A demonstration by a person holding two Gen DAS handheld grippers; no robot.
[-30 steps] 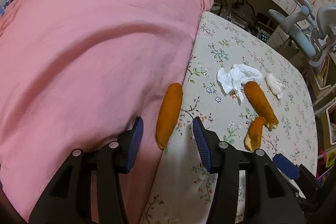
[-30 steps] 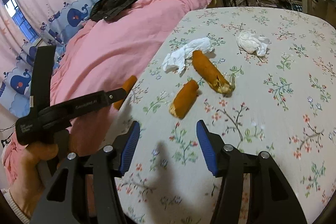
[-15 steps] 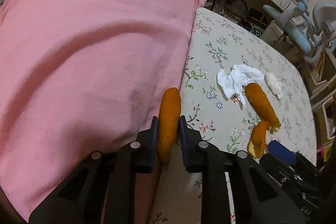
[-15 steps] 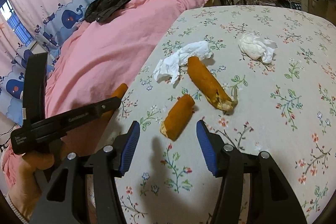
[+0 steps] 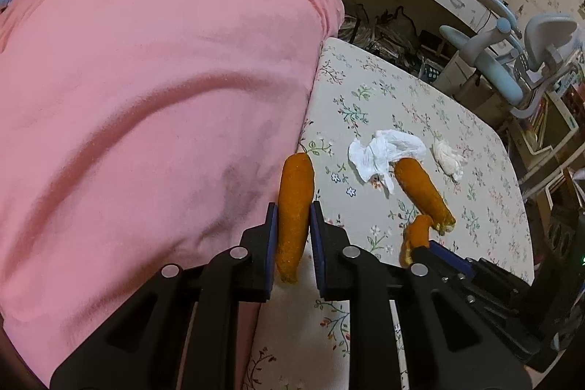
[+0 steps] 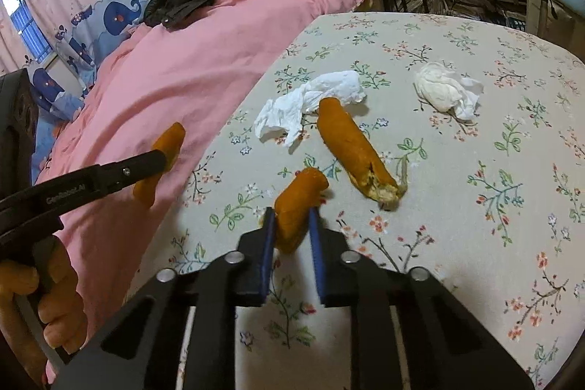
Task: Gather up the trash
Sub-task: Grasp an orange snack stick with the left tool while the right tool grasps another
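Left hand-held gripper (image 5: pixel 294 236) is clamping the long peel (image 5: pixel 294 207) lengthwise; right hand-held gripper (image 6: pixel 290 229), jaws just closed, is pinching the short peel (image 6: pixel 298 203) along its axis.

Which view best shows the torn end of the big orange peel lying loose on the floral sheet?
The right wrist view: the big orange peel lies unobstructed, its torn pale end facing the camera. The left wrist view shows it farther off, that end small and unclear.

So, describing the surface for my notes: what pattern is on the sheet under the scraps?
Pale sheet with small floral sprigs; clearest in the right wrist view.
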